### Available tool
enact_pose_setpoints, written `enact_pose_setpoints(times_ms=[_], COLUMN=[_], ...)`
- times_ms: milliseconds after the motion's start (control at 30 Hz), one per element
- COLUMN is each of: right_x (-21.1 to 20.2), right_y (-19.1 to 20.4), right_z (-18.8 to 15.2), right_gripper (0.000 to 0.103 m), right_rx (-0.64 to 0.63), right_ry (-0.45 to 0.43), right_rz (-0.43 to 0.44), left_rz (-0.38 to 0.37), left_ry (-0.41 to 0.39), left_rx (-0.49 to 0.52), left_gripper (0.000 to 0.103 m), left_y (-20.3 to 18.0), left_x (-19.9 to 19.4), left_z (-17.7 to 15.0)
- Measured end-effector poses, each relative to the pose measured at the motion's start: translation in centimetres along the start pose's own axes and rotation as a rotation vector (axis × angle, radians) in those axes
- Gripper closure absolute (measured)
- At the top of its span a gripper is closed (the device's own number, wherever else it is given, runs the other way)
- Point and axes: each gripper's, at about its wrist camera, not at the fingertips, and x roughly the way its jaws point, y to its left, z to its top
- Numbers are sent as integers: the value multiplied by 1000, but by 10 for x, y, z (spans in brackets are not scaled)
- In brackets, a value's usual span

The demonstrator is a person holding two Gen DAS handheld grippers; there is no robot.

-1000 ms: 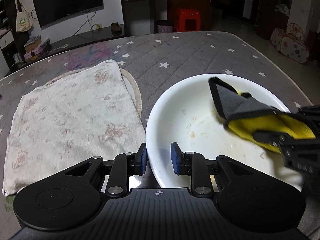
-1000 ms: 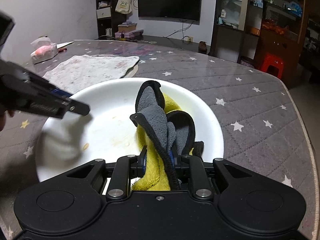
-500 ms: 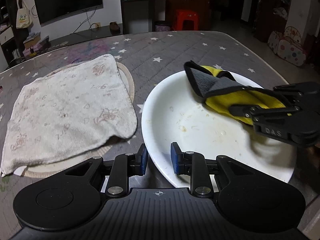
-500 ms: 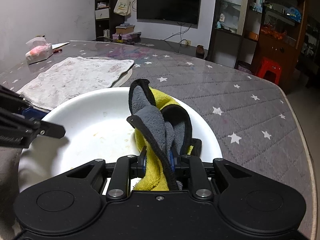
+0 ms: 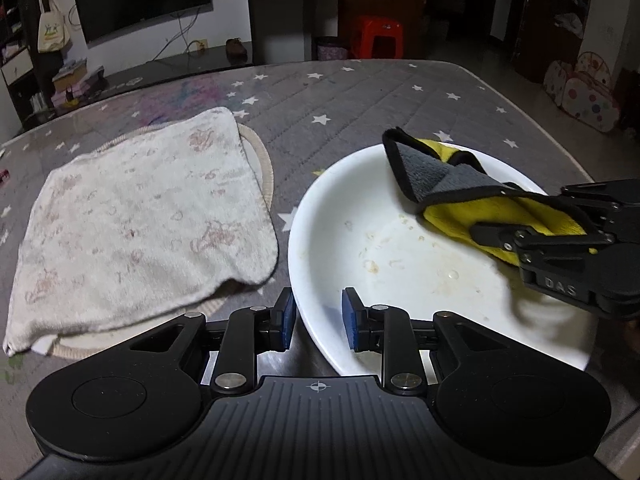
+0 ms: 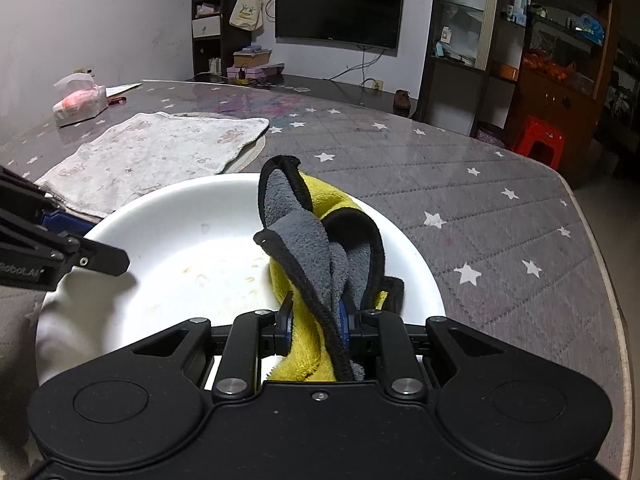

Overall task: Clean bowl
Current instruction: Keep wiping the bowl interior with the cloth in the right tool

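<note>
We see the white bowl (image 5: 400, 248) lying on the grey, star-printed quilted table cover (image 5: 360, 100), just beside a pale patterned towel (image 5: 140, 216) that is spread over a round woven mat (image 5: 262, 156). The bowl is round and shallow, its open face up, with faint yellowish smears on its floor. Our left gripper (image 5: 318, 318) is closed on the bowl's near rim, one blue pad outside the wall and one inside. Our right gripper (image 6: 314, 322) is clamped tight on a folded yellow and grey cloth (image 6: 312, 248) with black edging. The cloth's long axis runs away from the right gripper across the far side of the bowl; its free corner sticks up and points toward the far rim, while its yellow underside lies against the bowl's inner surface. On the table's far corner we can make out a pack of tissues (image 6: 80, 102). Beyond the table the room is dim: a dark television (image 6: 338, 8) hangs on the wall, a tote bag (image 6: 246, 12) hangs beside it, and a red plastic stool (image 6: 538, 140) stands by dark wooden cabinets (image 6: 552, 84).
</note>
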Motion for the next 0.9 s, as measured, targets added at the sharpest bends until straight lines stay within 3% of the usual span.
enact_pose_setpoints(times_ms=[600,900], right_x=[-11,-21], right_y=[-1,4], right_z=[-6,-11], right_gripper=[82,82], right_rx=[12,20], right_ry=[7,15], right_rz=[9,21], left_rz=[-23,-22], left_ry=[6,-12], left_rx=[65,74], left_gripper=[76,78], left_y=[7,4], left_x=[30,31], left_z=[34,31])
